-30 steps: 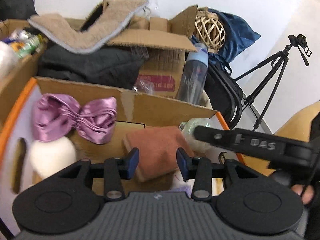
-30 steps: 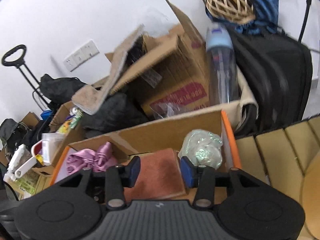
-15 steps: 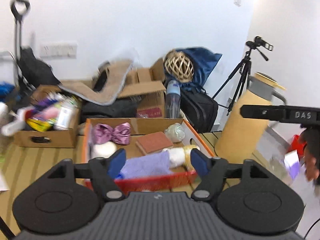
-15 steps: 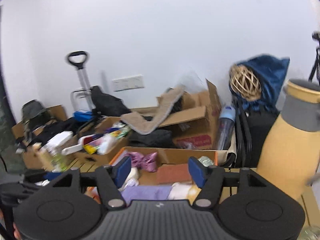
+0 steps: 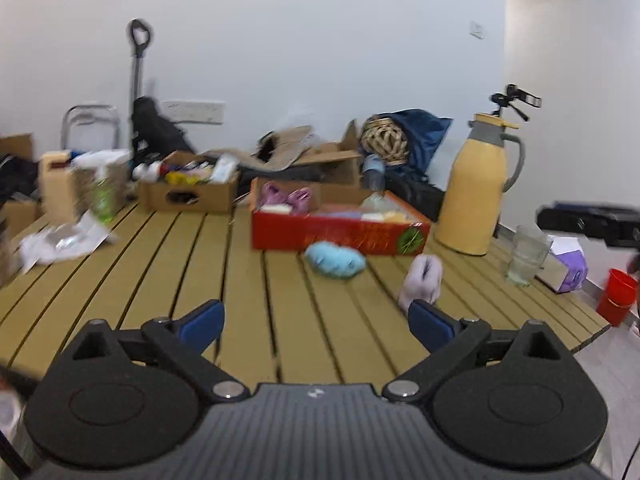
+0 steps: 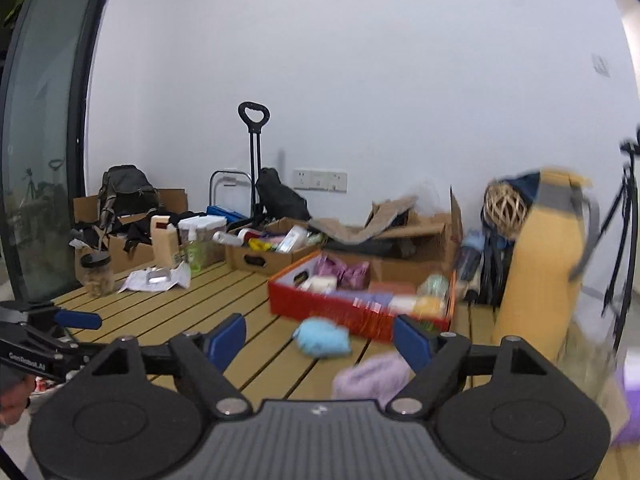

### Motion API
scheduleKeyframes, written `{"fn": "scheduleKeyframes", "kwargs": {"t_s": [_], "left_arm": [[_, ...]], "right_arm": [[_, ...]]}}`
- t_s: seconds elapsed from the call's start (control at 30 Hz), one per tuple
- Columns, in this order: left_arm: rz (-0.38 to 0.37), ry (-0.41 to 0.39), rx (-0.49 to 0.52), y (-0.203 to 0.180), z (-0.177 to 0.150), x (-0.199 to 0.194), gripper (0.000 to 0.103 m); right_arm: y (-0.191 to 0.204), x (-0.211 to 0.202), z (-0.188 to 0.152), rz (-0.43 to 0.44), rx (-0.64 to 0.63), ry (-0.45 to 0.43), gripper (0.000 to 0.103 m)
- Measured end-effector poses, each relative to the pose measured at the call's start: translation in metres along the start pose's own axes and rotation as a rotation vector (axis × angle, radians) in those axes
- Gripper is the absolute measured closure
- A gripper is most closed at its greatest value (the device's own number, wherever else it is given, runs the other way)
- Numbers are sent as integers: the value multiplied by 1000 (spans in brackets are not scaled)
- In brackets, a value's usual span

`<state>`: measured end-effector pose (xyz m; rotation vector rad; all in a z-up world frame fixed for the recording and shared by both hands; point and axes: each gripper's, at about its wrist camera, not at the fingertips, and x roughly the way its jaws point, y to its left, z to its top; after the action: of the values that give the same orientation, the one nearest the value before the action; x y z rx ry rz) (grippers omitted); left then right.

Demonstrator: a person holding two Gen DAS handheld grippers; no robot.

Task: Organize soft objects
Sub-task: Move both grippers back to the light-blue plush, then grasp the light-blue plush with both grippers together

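Left wrist view is pretty smeary, so the stuff packed in the red box (image 5: 340, 234) is just coloured blobs, a purple bow-ish thing at the far left end and pale lumps beside it. Right wrist view is worse, the yellow jug (image 6: 538, 268) is streaked. Half a second ago both cameras sat close over the box; now they're pulled way back with the slatted table (image 5: 160, 264) filling the frame. Left gripper (image 5: 316, 322) is spread wide, nothing in it, same for the right gripper (image 6: 320, 338). A fluffy light blue soft thing (image 5: 335, 259) lies on the table just near of the box, and a lilac soft thing (image 5: 422, 282) sits to its right, nearer the cameras
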<state>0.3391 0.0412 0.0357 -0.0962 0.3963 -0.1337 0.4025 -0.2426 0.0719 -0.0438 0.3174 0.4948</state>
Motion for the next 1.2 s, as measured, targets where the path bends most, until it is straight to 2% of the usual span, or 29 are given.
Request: {"fn": "scheduleKeyframes", "kwargs": {"t_s": [0.1, 0.17, 0.23, 0.4, 0.53, 0.67, 0.73, 0.83, 0.9, 1.03, 1.17, 1.2], "left_arm": [[-1, 12, -15, 3, -11, -10, 1], [10, 20, 10, -1, -12, -8, 1], [28, 19, 30, -4, -12, -6, 1], [16, 29, 20, -10, -18, 4, 1], [27, 73, 6, -10, -27, 28, 1], [38, 91, -14, -11, -28, 61, 2], [36, 88, -8, -12, -23, 76, 6], [28, 98, -25, -8, -10, 106, 13], [21, 116, -40, -4, 3, 132, 22], [11, 142, -59, 2, 28, 185, 27], [6, 164, -92, 10, 56, 241, 31], [-6, 174, -101, 13, 60, 254, 31]], "right_arm": [[6, -18, -27, -6, 91, -1, 23], [10, -25, -43, 8, 153, 1, 23], [13, -23, -54, 5, 166, 27, 23], [9, -9, -66, 2, 178, 66, 24], [7, 13, -79, 40, 196, 107, 43], [2, 55, -91, 55, 222, 179, 57], [-4, 77, -92, 62, 226, 210, 62], [-16, 109, -84, 64, 236, 221, 67], [-24, 134, -78, 60, 244, 231, 72], [-43, 190, -63, 45, 282, 223, 75], [-59, 244, -38, -68, 276, 166, 71], [-59, 253, -32, -68, 255, 153, 71]]}}
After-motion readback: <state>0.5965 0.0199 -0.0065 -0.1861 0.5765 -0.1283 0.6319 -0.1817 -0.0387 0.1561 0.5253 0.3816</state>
